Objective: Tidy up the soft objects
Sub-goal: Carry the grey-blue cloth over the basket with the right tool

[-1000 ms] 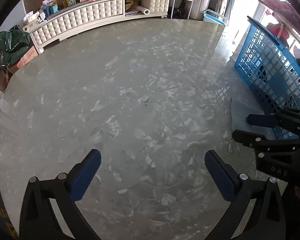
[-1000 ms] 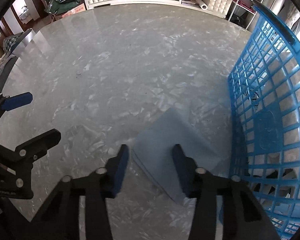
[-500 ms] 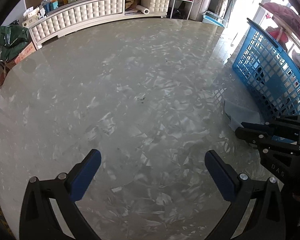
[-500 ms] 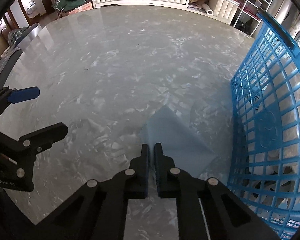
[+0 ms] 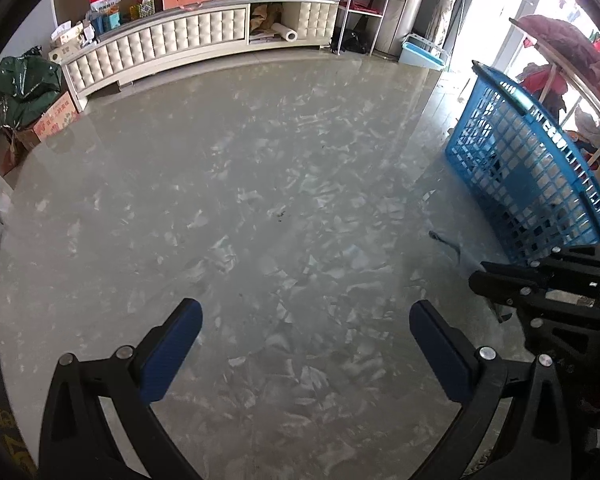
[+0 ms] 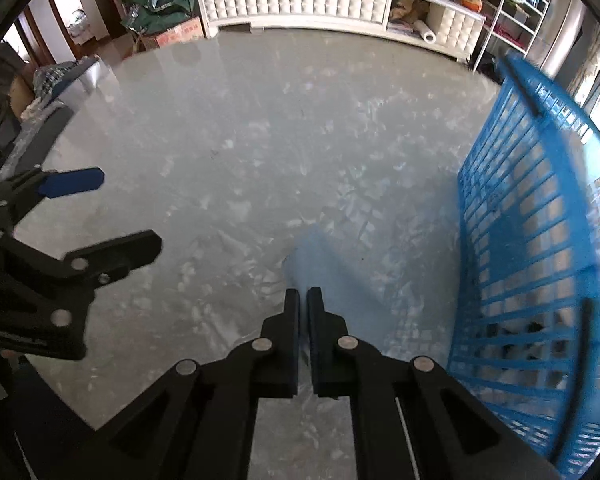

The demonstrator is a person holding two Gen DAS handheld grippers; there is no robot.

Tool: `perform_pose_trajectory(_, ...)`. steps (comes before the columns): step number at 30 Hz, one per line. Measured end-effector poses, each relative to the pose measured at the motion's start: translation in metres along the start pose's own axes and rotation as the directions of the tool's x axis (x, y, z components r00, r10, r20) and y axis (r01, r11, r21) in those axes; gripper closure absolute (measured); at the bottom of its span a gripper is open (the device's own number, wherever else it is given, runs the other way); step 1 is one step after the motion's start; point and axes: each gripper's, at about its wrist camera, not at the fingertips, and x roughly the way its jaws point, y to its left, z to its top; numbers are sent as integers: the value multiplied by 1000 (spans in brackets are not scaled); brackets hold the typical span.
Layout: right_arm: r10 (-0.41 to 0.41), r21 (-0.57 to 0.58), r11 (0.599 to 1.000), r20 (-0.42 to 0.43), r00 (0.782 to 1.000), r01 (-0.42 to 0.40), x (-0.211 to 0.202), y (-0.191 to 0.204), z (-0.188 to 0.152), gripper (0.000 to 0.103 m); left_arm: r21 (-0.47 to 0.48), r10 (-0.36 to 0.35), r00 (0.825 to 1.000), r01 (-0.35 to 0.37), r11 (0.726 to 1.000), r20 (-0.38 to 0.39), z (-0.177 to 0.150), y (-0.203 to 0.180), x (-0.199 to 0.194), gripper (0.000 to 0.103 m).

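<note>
Left gripper (image 5: 306,318) held low, jaws spread wide. Right gripper (image 6: 304,294) alongside, jaws pinched nearly together on pale blue cloth (image 6: 320,256).

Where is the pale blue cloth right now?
The pale blue cloth is pinched in the right gripper, low and centre in the right wrist view, over the marble table just left of the blue basket.

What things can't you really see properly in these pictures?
- Inside of the blue plastic lattice basket: right wrist view, motion-blurred; its contents unreadable.
- Thin pale blue cloth: pinched edge hidden between the shut right gripper fingers.
- Same cloth: left wrist view, mostly behind the right gripper.
</note>
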Motion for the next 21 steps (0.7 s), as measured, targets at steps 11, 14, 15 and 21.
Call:
perform_pose_trajectory(11,55,10,998,144,988,-57,-80,-12,-4,99,58,16,996,-22,998,86,14,-34,-68,0)
perform_pose_trajectory(14,59,11,998,191,980,-62,-104,-19,-10,99,76,16,994,-25,997,110,20,-47,-85,0)
perform_pose_trajectory(15,59,13,998,202,978,-63,-109,-23,-11,99,81,16,993,-25,996,119,21,-54,-90,0)
perform_pose_trajectory(21,46,33,998,273,961,-58,-143,-45,-18,99,118,0,988,-19,993,156,32,-83,-119,0)
